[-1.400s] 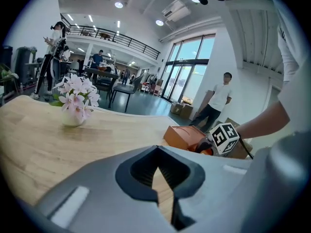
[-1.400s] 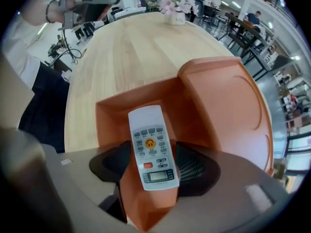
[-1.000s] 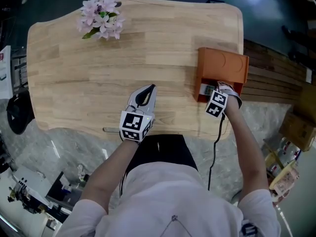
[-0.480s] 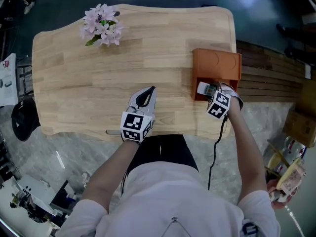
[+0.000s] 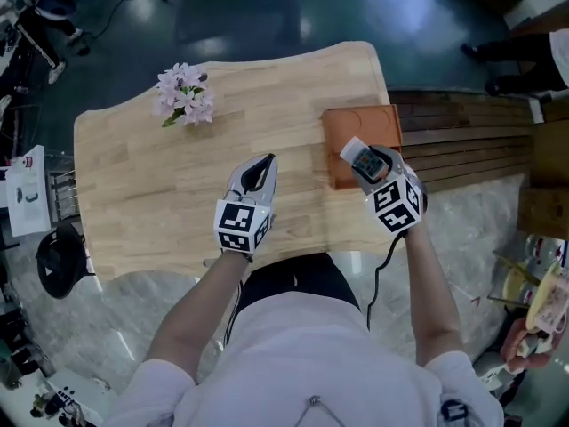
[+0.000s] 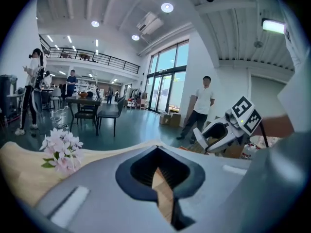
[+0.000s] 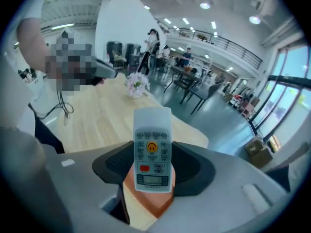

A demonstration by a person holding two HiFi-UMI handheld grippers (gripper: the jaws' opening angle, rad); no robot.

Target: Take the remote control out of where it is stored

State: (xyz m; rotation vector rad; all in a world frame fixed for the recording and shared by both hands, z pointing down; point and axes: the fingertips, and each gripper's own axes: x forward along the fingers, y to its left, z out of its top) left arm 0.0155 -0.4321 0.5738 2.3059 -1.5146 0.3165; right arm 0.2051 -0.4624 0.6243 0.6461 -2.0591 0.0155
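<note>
Grips the remote control (image 7: pixel 152 149) in the fingers of the right gripper (image 5: pixel 369 163), long axis toward 10 o'clock over the orange box (image 5: pixel 360 123), left gripper (image 5: pixel 260 169) at 9 o'clock, fingers together, empty.

- Head view: soft, even light and sharp focus. The table (image 5: pixel 160 194) beyond the left gripper (image 5: pixel 265 163) is bright, the floor past it dim.
- Both gripper views bulge at the edges, with black corners.
- Ceiling lamps (image 6: pixel 166 7) above the left gripper glare.
- The remote control (image 7: pixel 152 144) in the right gripper (image 7: pixel 154 169) is crisp, the hall behind it softer.
</note>
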